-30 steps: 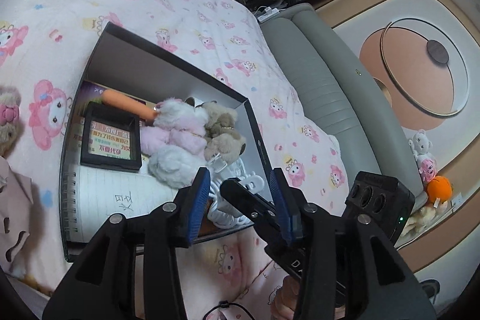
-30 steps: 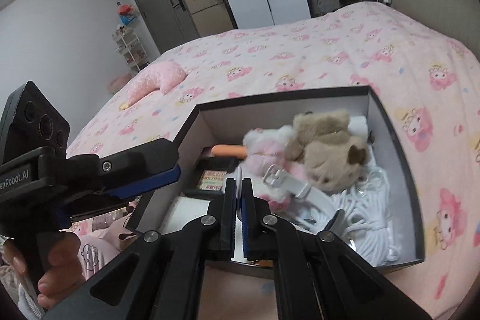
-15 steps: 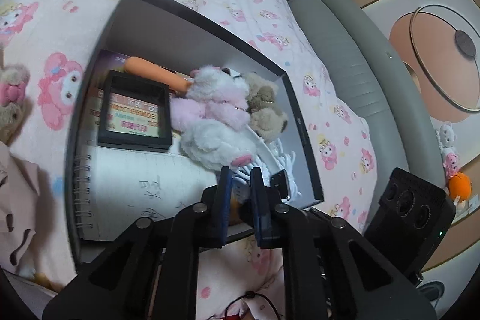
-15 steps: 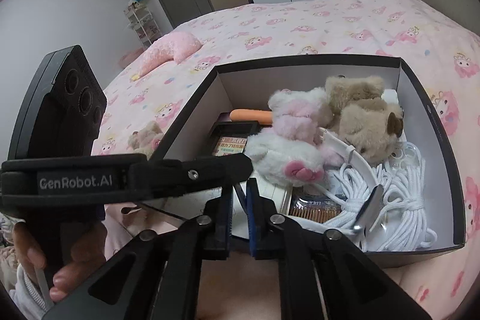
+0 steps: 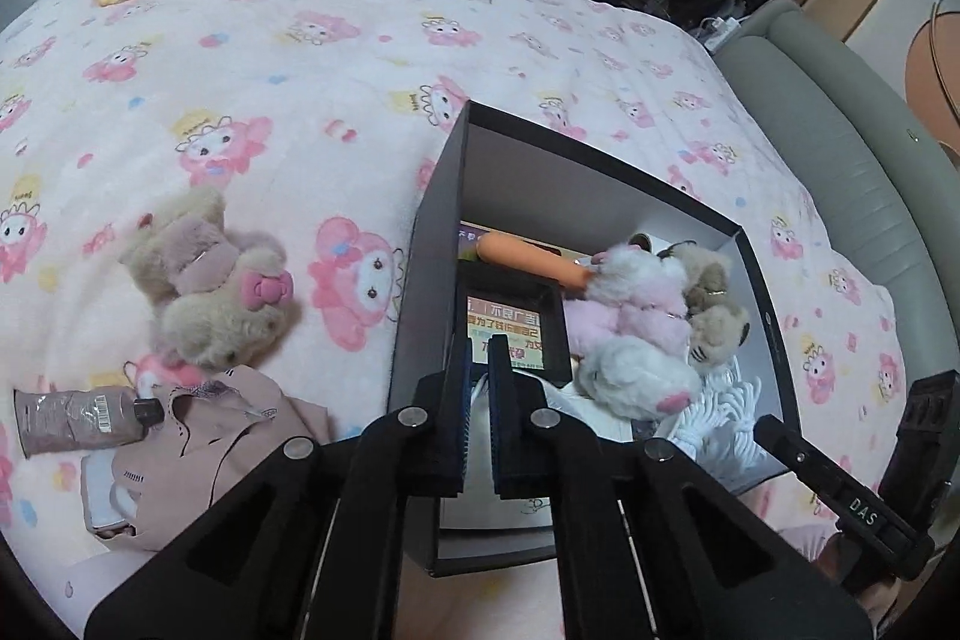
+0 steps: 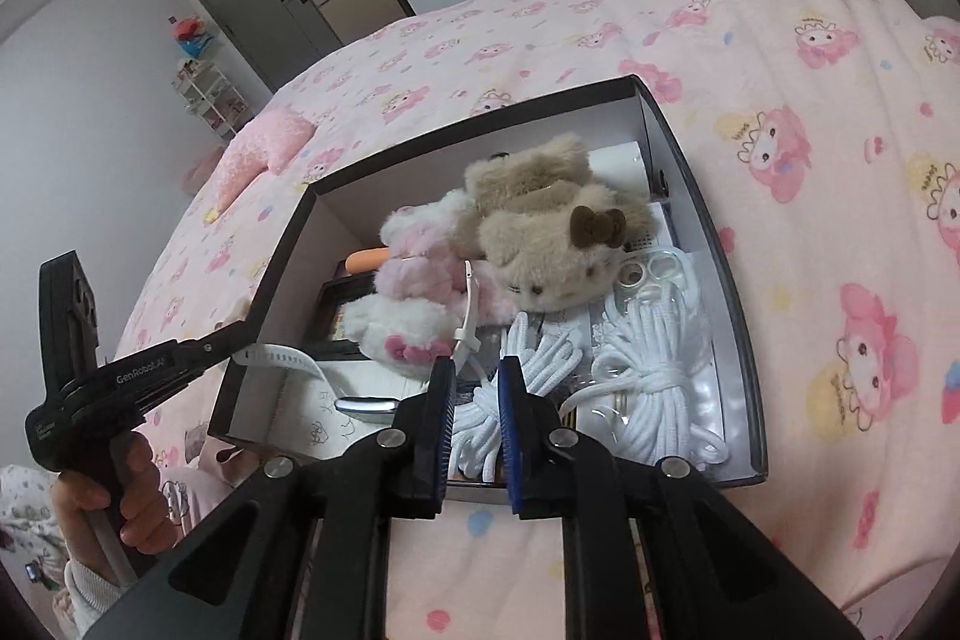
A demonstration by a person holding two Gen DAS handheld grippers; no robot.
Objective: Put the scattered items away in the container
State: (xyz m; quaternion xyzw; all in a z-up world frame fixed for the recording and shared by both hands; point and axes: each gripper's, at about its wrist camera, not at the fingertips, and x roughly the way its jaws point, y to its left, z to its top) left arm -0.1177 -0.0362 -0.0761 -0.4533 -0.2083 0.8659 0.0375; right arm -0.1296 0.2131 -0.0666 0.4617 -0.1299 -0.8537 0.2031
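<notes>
My left gripper (image 5: 478,370) is clamped on a white watch strap (image 6: 282,358) over the box (image 5: 429,244); my right gripper's (image 6: 474,388) jaws are opening, empty, above the rope (image 6: 651,394); a beige plush (image 5: 210,280) lies outside on the bed

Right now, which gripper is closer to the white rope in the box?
Right. The right gripper, jaws opening on nothing, sits just before the white rope; the left gripper is at the box's opposite wall, shut on a white strap.
</notes>
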